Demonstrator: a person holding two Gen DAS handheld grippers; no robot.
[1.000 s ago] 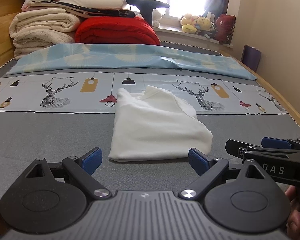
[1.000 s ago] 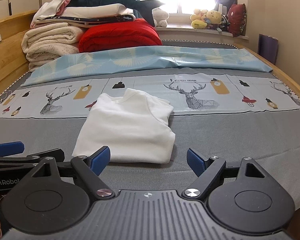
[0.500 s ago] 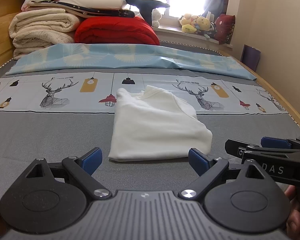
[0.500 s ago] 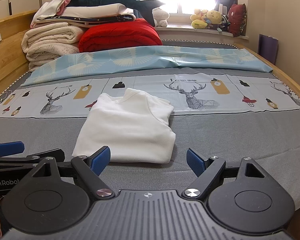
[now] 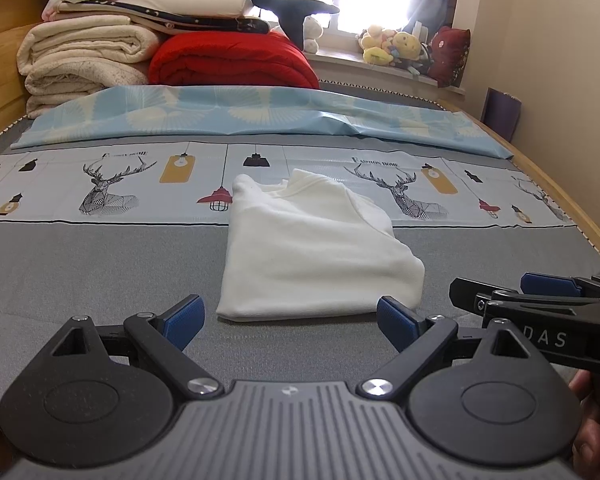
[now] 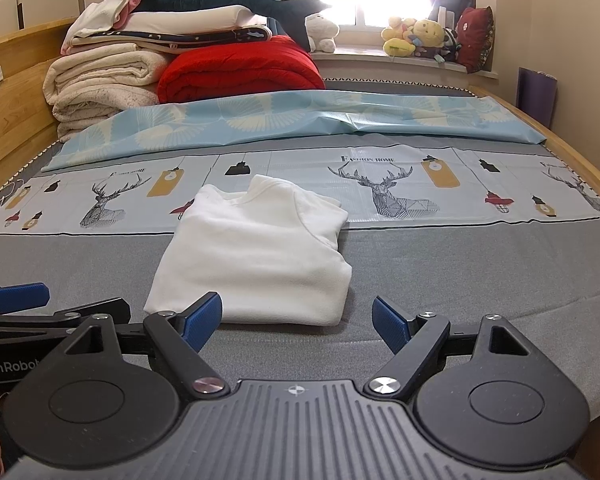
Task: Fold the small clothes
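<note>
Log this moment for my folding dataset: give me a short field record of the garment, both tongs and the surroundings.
garment: white top, folded, lying flat on the grey bed cover
left tongs: open, empty, just short of the top's near edge
right tongs: open, empty, near edge of the top
contact: neither touches the top
behind: deer-print sheet, red quilt, stacked blankets
</note>
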